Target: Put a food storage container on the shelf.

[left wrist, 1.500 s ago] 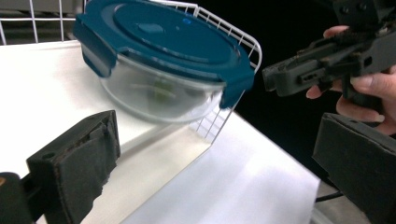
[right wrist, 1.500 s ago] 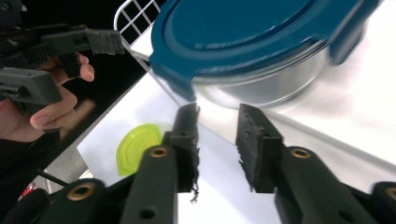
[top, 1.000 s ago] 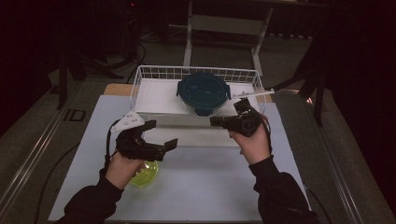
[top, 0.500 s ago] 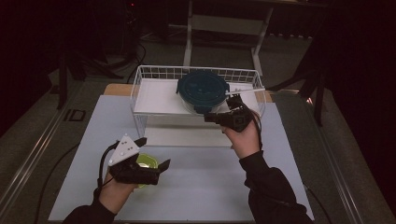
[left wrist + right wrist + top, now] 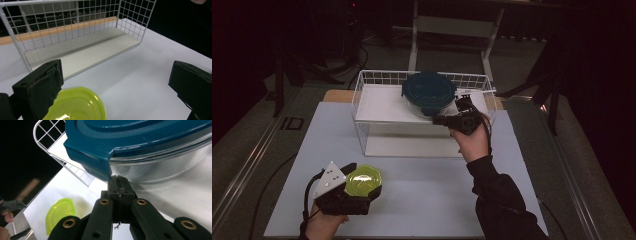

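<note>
High view: the small see-through yellow-green plastic bowl (image 5: 362,179) sits on the white table (image 5: 437,200), right between the wide-open jaws of the left hand-held gripper (image 5: 362,192). The right hand-held gripper (image 5: 447,119) is squeezed shut, tip under the round glass dish with a dark teal lid (image 5: 428,91).

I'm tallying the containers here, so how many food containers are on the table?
2. A glass container with a teal lid sits on the wire rack's shelf; a yellow-green container lies on the table by the left gripper.
</note>
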A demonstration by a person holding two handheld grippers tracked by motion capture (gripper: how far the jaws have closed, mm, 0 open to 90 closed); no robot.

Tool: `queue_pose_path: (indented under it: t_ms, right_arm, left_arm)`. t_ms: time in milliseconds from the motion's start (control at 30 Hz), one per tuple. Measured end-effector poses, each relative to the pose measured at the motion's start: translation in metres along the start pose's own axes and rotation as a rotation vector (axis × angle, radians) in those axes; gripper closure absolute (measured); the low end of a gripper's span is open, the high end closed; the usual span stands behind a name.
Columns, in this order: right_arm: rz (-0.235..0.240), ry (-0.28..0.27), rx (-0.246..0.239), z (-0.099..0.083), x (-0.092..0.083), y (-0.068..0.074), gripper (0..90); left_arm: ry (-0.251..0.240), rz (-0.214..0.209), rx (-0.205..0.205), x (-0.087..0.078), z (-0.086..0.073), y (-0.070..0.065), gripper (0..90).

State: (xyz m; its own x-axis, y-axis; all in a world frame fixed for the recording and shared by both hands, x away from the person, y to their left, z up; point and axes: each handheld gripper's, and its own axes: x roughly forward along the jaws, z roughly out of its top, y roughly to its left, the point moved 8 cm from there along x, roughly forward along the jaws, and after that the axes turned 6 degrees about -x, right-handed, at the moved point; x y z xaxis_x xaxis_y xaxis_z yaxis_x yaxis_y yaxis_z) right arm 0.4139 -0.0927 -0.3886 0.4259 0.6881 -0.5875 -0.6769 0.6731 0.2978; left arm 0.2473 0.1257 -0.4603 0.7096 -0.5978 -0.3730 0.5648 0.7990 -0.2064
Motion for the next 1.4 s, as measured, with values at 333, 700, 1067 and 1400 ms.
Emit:
queue_pose_path:
  t_ms: [333, 700, 1067, 1400]
  right_arm:
    - [-0.014, -0.007, 0.013, 0.006, 0.001, -0.008, 89.9]
    - [-0.018, -0.019, -0.062, -0.008, -0.012, 0.002, 76.3]
    - [0.015, -0.071, -0.144, -0.044, -0.033, 0.01, 42.5]
    - [0.017, -0.119, -0.165, -0.062, -0.045, 0.016, 20.0]
  left_arm:
    - [0.021, -0.003, -0.011, 0.003, -0.007, 0.003, 0.0]
    - [-0.026, -0.035, -0.015, 0.0, -0.003, 0.006, 0.0]
    - [-0.07, -0.034, 0.009, -0.012, 0.006, 0.018, 0.0]
    - [-0.043, -0.03, 0.022, -0.014, 0.0, 0.024, 0.0]
